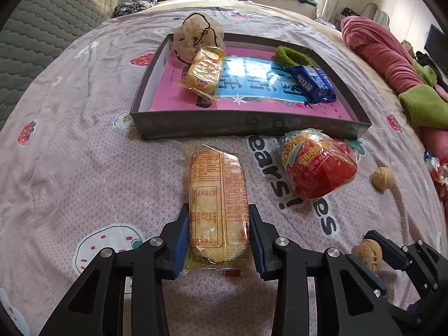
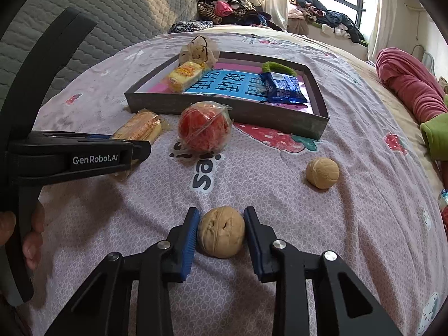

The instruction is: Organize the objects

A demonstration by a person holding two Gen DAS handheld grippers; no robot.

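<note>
The yellow snack packet (image 1: 218, 207) lay lengthwise toward the tray (image 1: 246, 128), its near end hidden between the left gripper (image 1: 219, 238), clamped on it; the right gripper (image 2: 221, 235) pinched a walnut (image 2: 221, 232).

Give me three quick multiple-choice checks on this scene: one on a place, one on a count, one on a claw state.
1. Where does the blue snack packet lie?
A. inside the grey tray
B. on the bedsheet beside the tray
C. between the left claw's pads

2. How many walnuts are on the bedsheet?
A. one
B. two
C. four

3. What is between the left claw pads?
A. nothing
B. a walnut
C. the yellow cake packet

Key: 1 A, it rests on the tray's pink liner. 2 B, the near walnut sits between the right claw pads, and the far walnut lies apart. 3 C, the pads press its two sides.
</note>
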